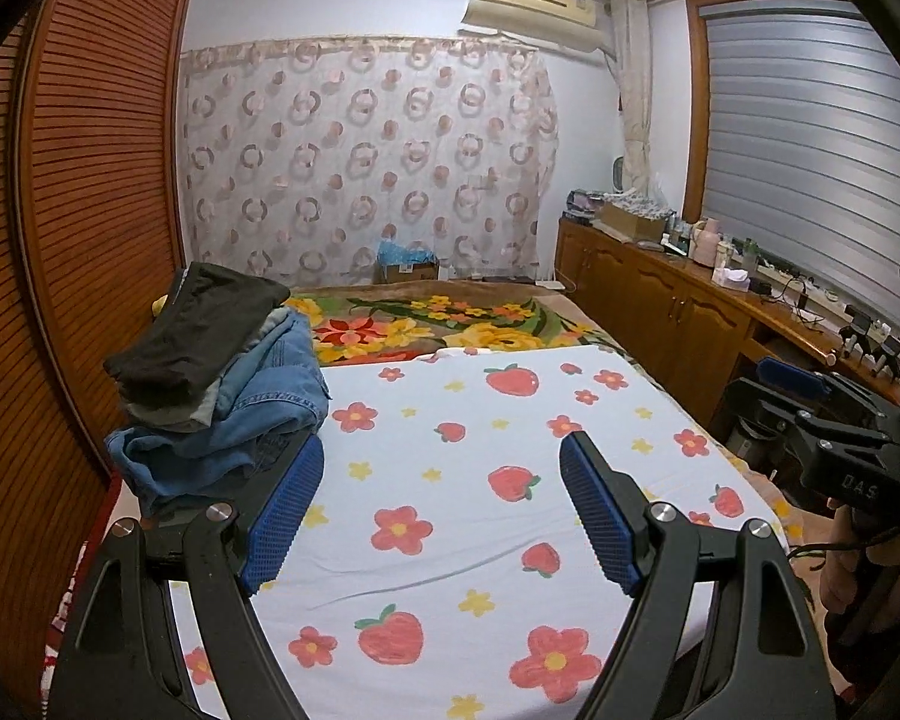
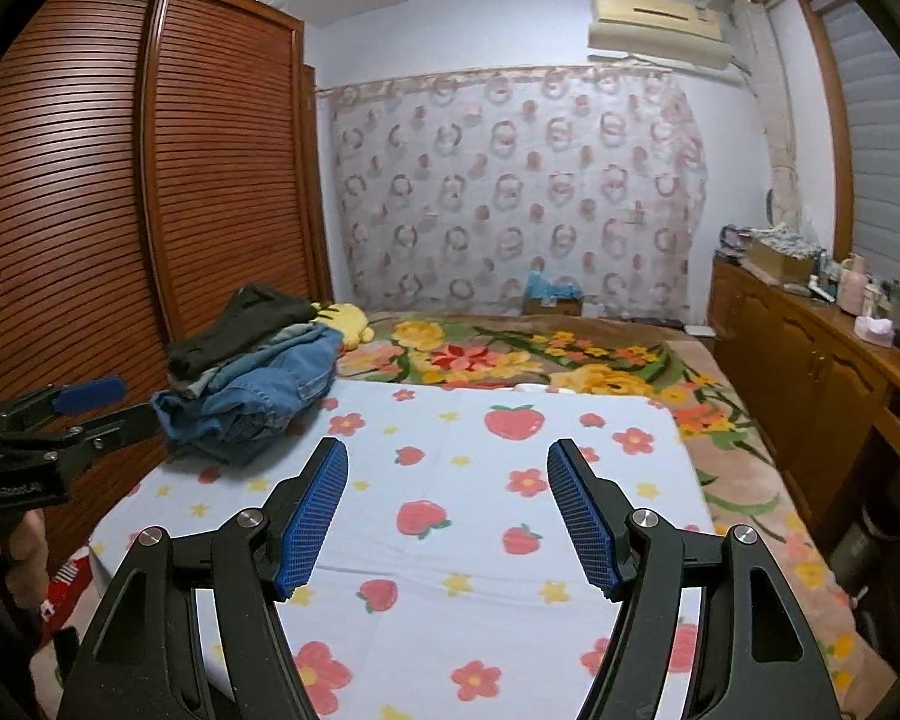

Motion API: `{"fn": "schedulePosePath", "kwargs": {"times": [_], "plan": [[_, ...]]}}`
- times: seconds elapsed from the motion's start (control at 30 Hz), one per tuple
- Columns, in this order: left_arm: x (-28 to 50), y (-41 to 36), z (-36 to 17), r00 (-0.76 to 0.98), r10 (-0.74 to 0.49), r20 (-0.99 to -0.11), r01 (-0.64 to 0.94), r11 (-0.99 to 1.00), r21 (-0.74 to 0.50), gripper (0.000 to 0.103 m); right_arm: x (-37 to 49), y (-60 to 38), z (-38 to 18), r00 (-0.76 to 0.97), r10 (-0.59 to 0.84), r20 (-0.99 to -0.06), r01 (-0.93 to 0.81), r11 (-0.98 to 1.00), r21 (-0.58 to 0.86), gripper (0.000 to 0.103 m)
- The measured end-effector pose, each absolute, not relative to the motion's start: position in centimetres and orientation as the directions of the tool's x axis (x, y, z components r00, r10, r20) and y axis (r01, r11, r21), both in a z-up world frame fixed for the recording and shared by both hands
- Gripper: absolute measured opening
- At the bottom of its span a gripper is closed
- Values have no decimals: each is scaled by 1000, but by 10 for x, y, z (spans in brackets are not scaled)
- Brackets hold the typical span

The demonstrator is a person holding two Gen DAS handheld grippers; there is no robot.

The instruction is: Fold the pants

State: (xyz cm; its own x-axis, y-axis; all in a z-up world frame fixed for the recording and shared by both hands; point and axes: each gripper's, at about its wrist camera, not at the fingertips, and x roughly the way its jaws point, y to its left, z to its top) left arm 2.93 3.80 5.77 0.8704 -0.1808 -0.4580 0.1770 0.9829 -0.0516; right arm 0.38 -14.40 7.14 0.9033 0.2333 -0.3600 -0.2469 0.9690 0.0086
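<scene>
A pile of pants lies at the left edge of the bed: dark folded pants (image 1: 195, 324) on top of blue jeans (image 1: 252, 414). The same dark pants (image 2: 240, 324) and jeans (image 2: 258, 396) show in the right wrist view. My left gripper (image 1: 441, 462) is open and empty above the white strawberry-print sheet (image 1: 450, 540), its left finger close to the jeans. My right gripper (image 2: 447, 462) is open and empty over the sheet (image 2: 480, 540). Each gripper also shows in the other's view, the right one (image 1: 810, 396) and the left one (image 2: 108, 402).
A brown slatted wardrobe (image 1: 90, 210) stands along the bed's left side. A flowered blanket (image 1: 450, 318) covers the far bed. A wooden counter (image 1: 720, 294) with bottles runs along the right. A yellow plush toy (image 2: 348, 321) lies behind the pile.
</scene>
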Motion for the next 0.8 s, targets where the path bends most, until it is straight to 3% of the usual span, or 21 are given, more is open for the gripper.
{"fn": "schedulePosePath", "kwargs": {"times": [0.8], "plan": [[28,37,58,875,-176,-450,169,984,-55,82,-6,-138,61,919,194,-342,-204,979,8,71]]}}
